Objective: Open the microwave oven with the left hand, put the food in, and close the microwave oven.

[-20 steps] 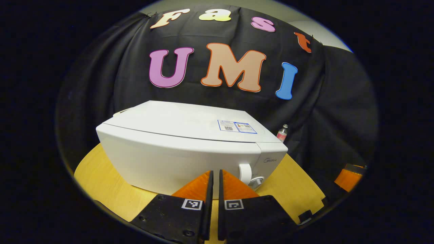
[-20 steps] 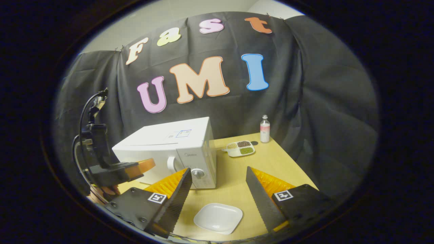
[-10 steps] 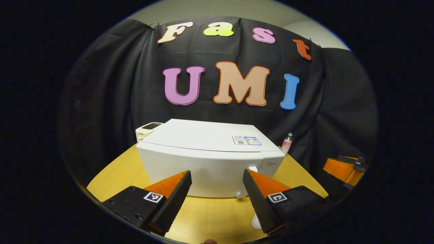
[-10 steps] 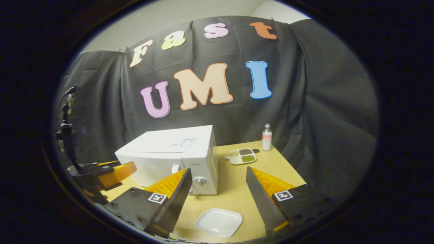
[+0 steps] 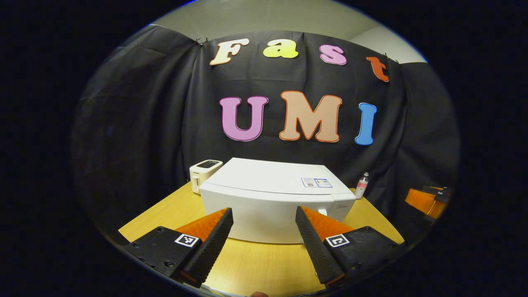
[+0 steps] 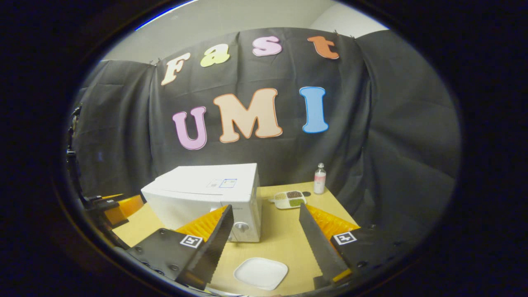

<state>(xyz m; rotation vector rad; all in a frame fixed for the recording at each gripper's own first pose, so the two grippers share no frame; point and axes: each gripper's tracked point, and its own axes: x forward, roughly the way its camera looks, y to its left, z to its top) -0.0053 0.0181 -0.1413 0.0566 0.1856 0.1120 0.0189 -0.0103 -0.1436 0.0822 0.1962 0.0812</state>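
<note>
A white microwave oven (image 5: 272, 198) stands on the wooden table (image 5: 165, 210) with its door closed; it also appears as the microwave oven (image 6: 206, 194) in the right gripper view. My left gripper (image 5: 264, 235) is open, held back from the oven's front with nothing between its fingers. My right gripper (image 6: 264, 235) is open above the table, and an empty white square plate (image 6: 260, 273) lies just below and between its fingers. A divided dish of food (image 6: 289, 199) sits behind the oven's right side. The left gripper (image 6: 111, 206) shows at the far left of the right gripper view.
A small white toaster (image 5: 204, 173) stands behind the oven on the left. A small bottle (image 6: 319, 178) with a pink label stands near the table's back right corner, also seen as the bottle (image 5: 362, 185). The right gripper (image 5: 427, 200) shows at the right edge.
My left gripper went from shut close to the oven door to open, then drew back. Both cameras pulled away from the oven, which looks smaller now.
</note>
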